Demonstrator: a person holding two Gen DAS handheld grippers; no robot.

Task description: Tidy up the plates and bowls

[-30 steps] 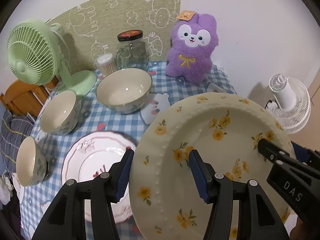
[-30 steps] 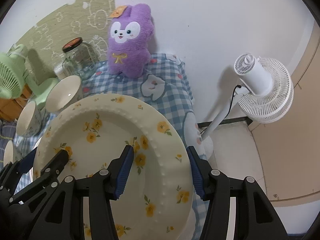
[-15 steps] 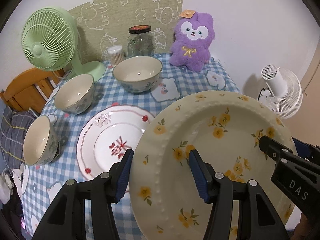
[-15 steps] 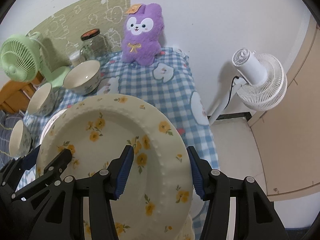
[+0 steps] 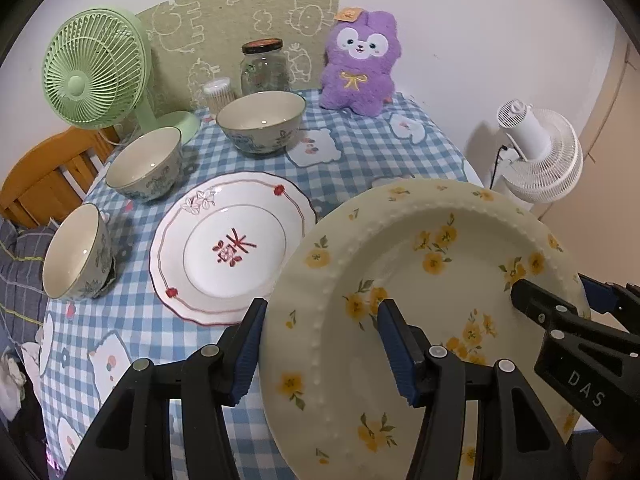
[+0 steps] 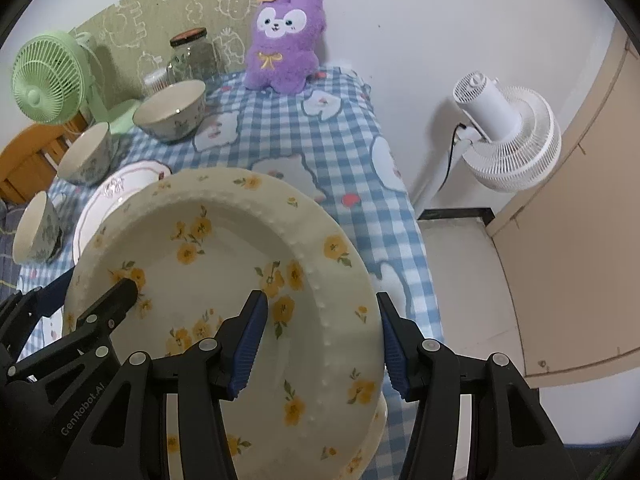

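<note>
A cream plate with yellow flowers point(image 5: 432, 292) is held up above the table by both grippers. My left gripper point(image 5: 320, 344) is shut on its left rim, and my right gripper point(image 6: 320, 340) is shut on its right rim point(image 6: 340, 312). The right gripper also shows in the left wrist view point(image 5: 560, 304). A white plate with a red pattern point(image 5: 236, 244) lies flat on the checked tablecloth. Three floral bowls stand to its left and rear: a large one point(image 5: 262, 120), a middle one point(image 5: 146, 164) and a near one point(image 5: 76, 252).
A green fan point(image 5: 96, 72), a glass jar point(image 5: 264, 66), a small toothpick jar point(image 5: 218, 94) and a purple plush toy point(image 5: 360, 68) stand along the wall. A white fan point(image 6: 504, 136) stands on the floor right of the table edge. A wooden chair point(image 5: 44, 176) is at left.
Both grippers have lifted the flowered plate higher and back from the table. More of the white plate and bowls now shows below.
</note>
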